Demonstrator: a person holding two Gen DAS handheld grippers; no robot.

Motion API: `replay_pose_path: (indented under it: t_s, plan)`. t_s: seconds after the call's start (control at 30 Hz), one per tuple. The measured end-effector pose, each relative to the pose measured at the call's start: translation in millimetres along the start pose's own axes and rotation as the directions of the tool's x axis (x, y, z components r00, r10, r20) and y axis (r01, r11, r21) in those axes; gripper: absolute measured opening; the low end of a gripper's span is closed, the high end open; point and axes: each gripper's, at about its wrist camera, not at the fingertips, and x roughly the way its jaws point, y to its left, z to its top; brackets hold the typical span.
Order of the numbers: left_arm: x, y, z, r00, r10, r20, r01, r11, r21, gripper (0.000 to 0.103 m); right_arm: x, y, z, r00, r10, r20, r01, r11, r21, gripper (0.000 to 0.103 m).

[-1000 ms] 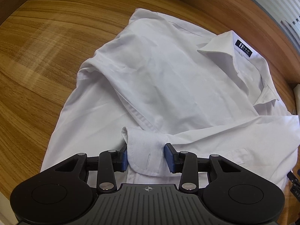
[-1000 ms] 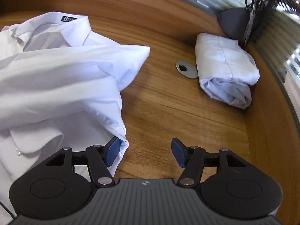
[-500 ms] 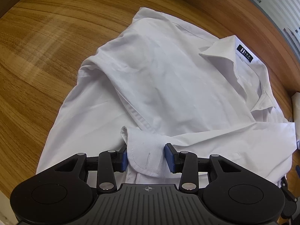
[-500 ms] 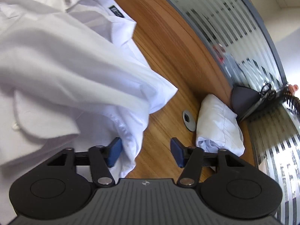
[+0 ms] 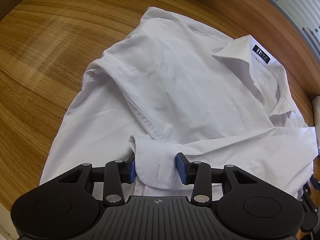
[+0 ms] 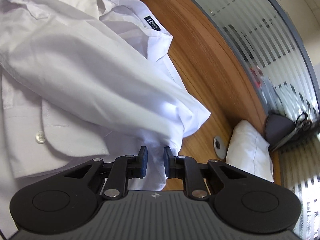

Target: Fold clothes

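White shirt [image 5: 180, 92] lies spread on the wooden table [image 5: 40, 60], straight ahead of both grippers. Left gripper [image 5: 157, 169] has the sleeve cuff [image 5: 156, 166] between its blue pads, left pad touching the cuff, right pad just at its edge; cannot tell if it is truly clamped. Right gripper [image 6: 155, 163] is closing, with the shirt's side edge between its jaws. Folded white garment [image 6: 250, 148] sits ahead to its right.

A white dress shirt [image 5: 180, 92] lies front-up on the wooden table [image 5: 50, 50] — collar [image 5: 240, 54] open with a black label [image 5: 261, 54] showing, sleeves folded across the body — cuff [image 5: 154, 166] buttonhole uppermost.
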Motion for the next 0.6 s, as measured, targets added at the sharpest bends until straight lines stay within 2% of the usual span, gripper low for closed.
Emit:
replay_pose_path:
  t_s: [0.1, 0.27, 0.37, 0.4, 0.5, 0.6]
  plan:
    - [0.4, -1.4, -1.5, 1.0, 0.003, 0.002, -0.003, 1.0, 0.009, 0.044, 12.4, -1.5, -1.3, 0.999, 0.026, -0.031, -0.026, 1.0, 0.008, 0.018]
    - [0.5, -2.0, -1.6, 1.0, 0.006, 0.003, -0.007, 1.0, 0.015, 0.045, 17.0, -5.8, -3.9, 0.999, 0.039, -0.017, -0.038, 0.999, 0.026, 0.018]
    - [0.4, -1.0, -0.9, 1.0, 0.008, 0.001, -0.008, 1.0, 0.027, 0.045, 19.6, -7.8, -6.1, 0.999, 0.044, -0.009, -0.044, 0.999, 0.022, 0.012]
    - [0.3, -1.1, -0.8, 1.0, 0.009, 0.0, -0.009, 1.0, 0.028, 0.045, 19.9, -8.5, -7.3, 0.999, 0.047, -0.008, -0.047, 0.999, 0.02, 0.007]
    - [0.1, -0.8, -0.1, 1.0, 0.009, -0.003, -0.009, 1.0, 0.022, 0.045, 11.4, -11.6, -12.6, 0.999, 0.049, 0.021, -0.05, 0.999, 0.01, 0.004]
    - [0.4, -0.7, 1.4, 1.0, 0.012, -0.009, -0.011, 1.0, 0.017, 0.045, -9.5, -23.2, -16.8, 0.997, 0.043, 0.064, -0.046, 0.998, 0.048, 0.003]
